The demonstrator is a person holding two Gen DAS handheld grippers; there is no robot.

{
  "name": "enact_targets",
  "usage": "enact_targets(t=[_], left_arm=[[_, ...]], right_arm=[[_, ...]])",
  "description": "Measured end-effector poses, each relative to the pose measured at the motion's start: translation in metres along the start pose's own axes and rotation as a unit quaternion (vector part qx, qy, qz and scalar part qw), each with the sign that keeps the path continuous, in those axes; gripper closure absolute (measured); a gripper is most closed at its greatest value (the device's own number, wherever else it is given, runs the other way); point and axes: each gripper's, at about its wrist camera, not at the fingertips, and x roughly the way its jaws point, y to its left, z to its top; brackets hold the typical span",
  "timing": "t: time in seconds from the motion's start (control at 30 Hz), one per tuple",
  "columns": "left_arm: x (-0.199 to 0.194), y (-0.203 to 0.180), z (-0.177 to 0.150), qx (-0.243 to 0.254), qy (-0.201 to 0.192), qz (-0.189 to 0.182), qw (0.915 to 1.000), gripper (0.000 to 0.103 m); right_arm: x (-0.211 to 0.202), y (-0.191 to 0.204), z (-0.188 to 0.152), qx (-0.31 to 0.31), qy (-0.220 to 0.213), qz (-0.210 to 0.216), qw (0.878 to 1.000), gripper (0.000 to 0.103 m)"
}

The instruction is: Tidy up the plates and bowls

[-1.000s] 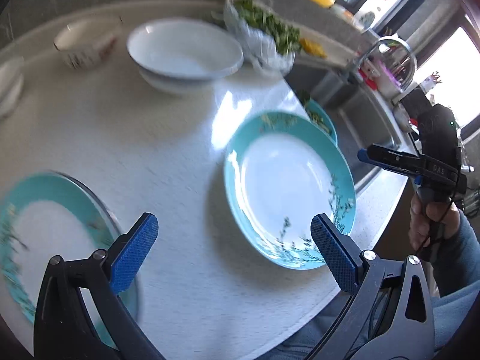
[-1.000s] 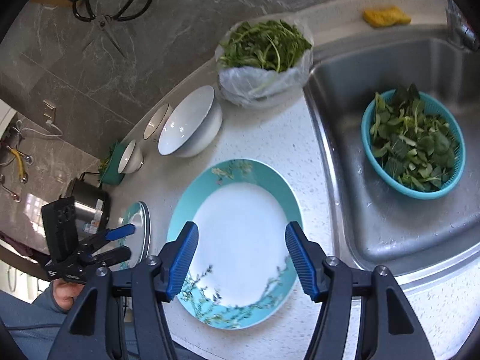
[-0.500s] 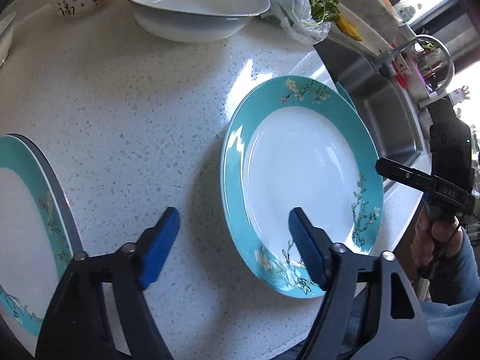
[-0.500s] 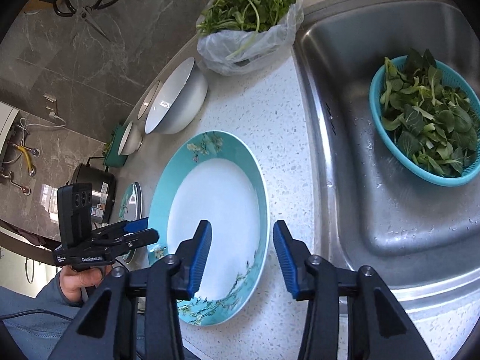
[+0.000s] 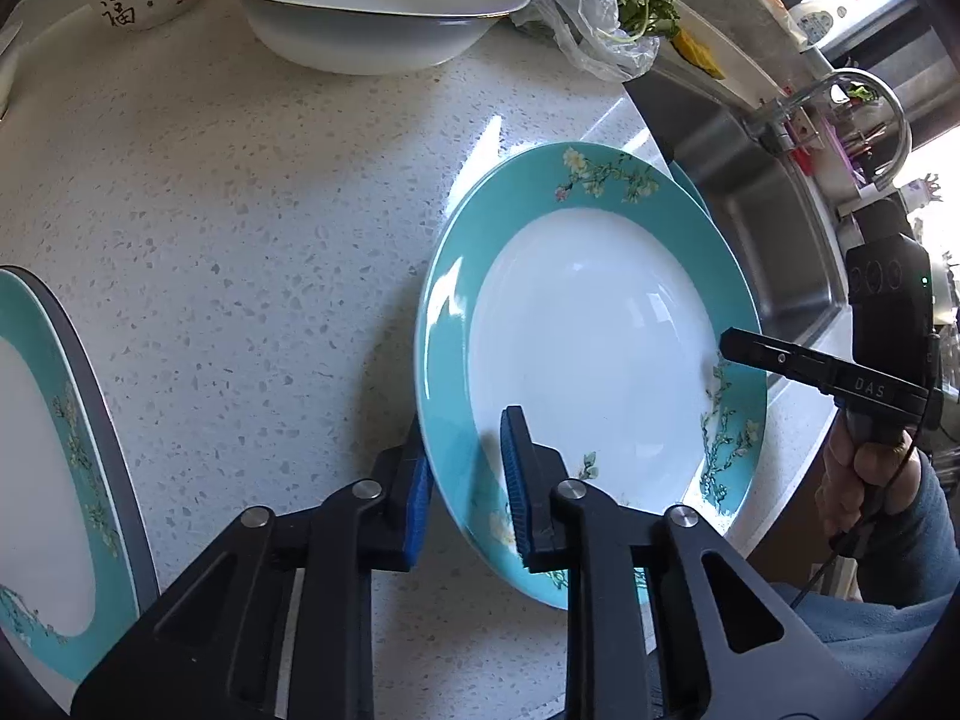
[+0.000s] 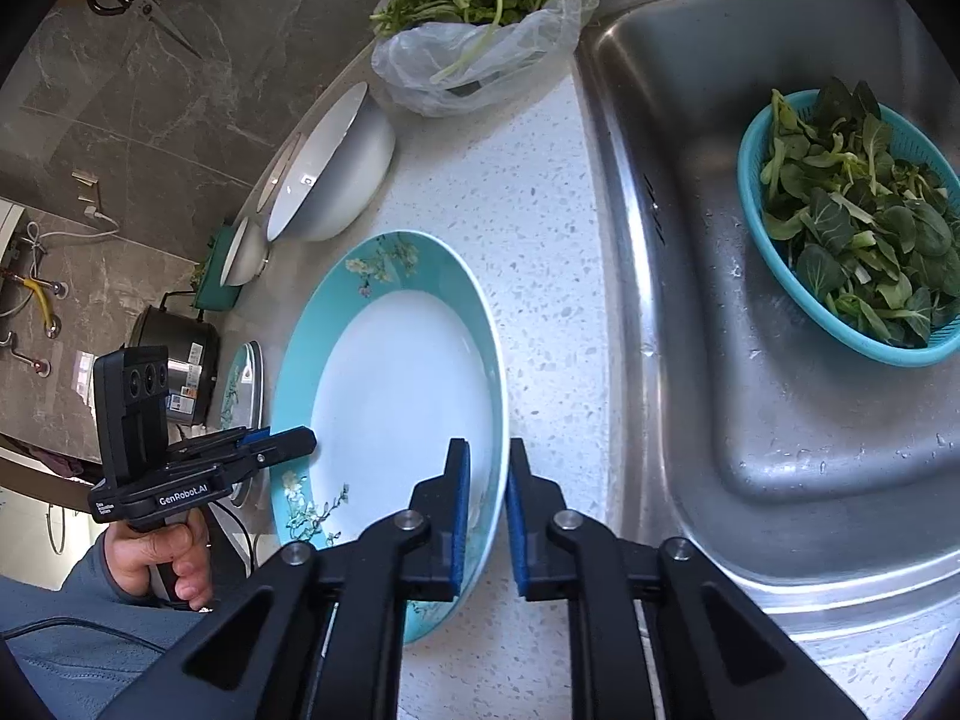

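Left gripper (image 5: 465, 486): jaws closing on the near-left rim of the teal-rimmed plate (image 5: 591, 354), a blue pad on each face.
Right gripper (image 6: 486, 492): squeezing tight, pinching the plate's near-right rim.
Plate: lying flat between both grippers, beside the steel sink (image 6: 750, 372).
Surface: speckled white counter (image 5: 240, 240) carrying a white bowl (image 5: 372, 6), bagged greens (image 6: 474, 18) and a second plate (image 5: 36, 450).

Your teal-rimmed plate (image 5: 594, 354) is glossy glazed ceramic, smooth, throwing back window glare. At the upper middle of the left wrist frame, your white bowl (image 5: 372, 18) shares that glaze. The countertop (image 5: 240, 210) looks like polished speckled stone. At right in the right wrist frame, the sink (image 6: 750, 390) is brushed steel, the colander (image 6: 774, 264) teal plastic, the bag (image 6: 468, 72) thin crinkled film.
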Motion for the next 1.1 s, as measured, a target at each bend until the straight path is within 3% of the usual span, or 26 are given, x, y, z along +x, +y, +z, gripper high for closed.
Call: enact_targets(t=[0.23,0.7,0.9,1.1], left_arm=[[-0.003,0.001,-0.001,-0.002,-0.012,0.004,0.9999,0.09],[-0.035,0.005,-0.003,0.012,-0.045,-0.01,0.9989,0.092],[-0.081,0.032,-0.019,-0.008,-0.065,0.004,0.9979,0.092],[-0.14,0.101,-0.05,-0.072,-0.099,0.04,0.9917,0.092]], right_arm=[[0.003,0.003,0.001,-0.005,0.014,-0.029,0.999,0.095],[-0.009,0.022,0.002,-0.01,0.004,-0.035,0.999,0.094],[-0.001,0.064,0.007,-0.041,0.017,-0.021,0.999,0.094],[0.048,0.142,0.022,-0.105,0.049,0.008,0.993,0.094]])
